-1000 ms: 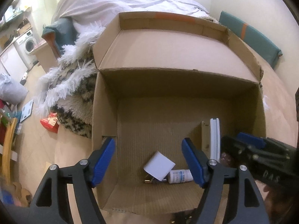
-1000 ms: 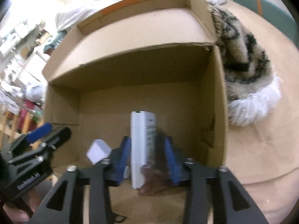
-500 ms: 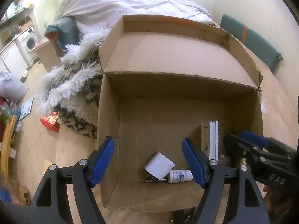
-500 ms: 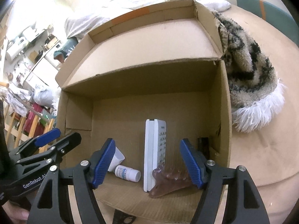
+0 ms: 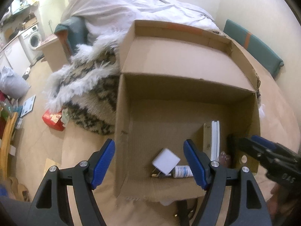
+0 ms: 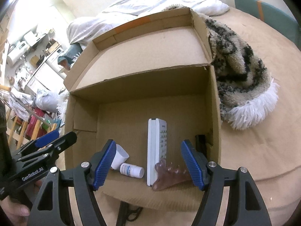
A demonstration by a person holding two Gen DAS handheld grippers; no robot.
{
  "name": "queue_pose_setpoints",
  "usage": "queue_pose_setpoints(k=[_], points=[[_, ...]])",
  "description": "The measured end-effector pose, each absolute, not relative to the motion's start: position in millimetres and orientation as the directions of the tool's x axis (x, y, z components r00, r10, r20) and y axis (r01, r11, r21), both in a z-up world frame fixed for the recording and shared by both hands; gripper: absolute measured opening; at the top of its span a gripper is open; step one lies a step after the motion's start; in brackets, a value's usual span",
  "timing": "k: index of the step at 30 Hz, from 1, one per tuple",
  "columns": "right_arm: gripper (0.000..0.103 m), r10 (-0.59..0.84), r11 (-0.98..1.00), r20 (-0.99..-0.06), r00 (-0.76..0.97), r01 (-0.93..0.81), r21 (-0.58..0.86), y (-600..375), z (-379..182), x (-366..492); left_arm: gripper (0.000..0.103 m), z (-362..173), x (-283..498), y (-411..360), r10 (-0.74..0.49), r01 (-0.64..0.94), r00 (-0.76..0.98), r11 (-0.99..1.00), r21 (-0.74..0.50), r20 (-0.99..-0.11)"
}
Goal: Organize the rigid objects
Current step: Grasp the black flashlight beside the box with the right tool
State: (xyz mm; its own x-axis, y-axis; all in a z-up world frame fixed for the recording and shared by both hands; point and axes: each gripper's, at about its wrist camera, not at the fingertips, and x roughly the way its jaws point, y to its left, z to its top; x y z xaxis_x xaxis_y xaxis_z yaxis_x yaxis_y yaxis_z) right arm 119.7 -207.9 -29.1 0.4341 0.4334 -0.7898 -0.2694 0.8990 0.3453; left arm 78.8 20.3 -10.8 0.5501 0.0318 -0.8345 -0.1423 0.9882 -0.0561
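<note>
Now that the remote control (image 6: 157, 151) has been set on its long edge inside the cardboard box (image 6: 213, 113), near the box's right wall, the release is best finished by a straight withdrawal, so that neither pad brushes it and tips it. The brown comb-like piece (image 6: 170, 177) leans at its foot, with the small bottle (image 6: 131, 170) and white charger (image 5: 165, 161) lying toward the box's near wall. The jaws of the right gripper (image 6: 148, 164) have just been opening and are seen wide, with the remote between them but untouched. The left gripper (image 5: 149, 163) is held with its jaws wide and empty, astride the box's left wall. Both are pitched steeply downward over the box's near edge.
</note>
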Motion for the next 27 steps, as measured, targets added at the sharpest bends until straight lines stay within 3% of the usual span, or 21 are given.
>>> queue_pose_setpoints(k=[16, 20, 27], points=[[0.075, 0.453, 0.890, -0.805, 0.383, -0.240, 0.387, -214.6, -34.6, 64.2, 0.073, -32.3, 29.9, 39.1, 0.025, -0.198, 0.451, 0.977, -0.073, -0.892], [0.075, 0.385, 0.921, -0.850, 0.358, -0.201, 0.333, -214.3, -47.3, 55.1, 0.073, -43.7, 27.0, 43.5, 0.002, -0.226, 0.403, 0.969, -0.097, -0.915], [0.075, 0.438, 0.895, -0.882, 0.176, -0.181, 0.408, -199.0, -84.3, 56.0, 0.073, -62.7, 28.9, 53.3, -0.005, -0.289, 0.326, 0.952, -0.105, -0.945]])
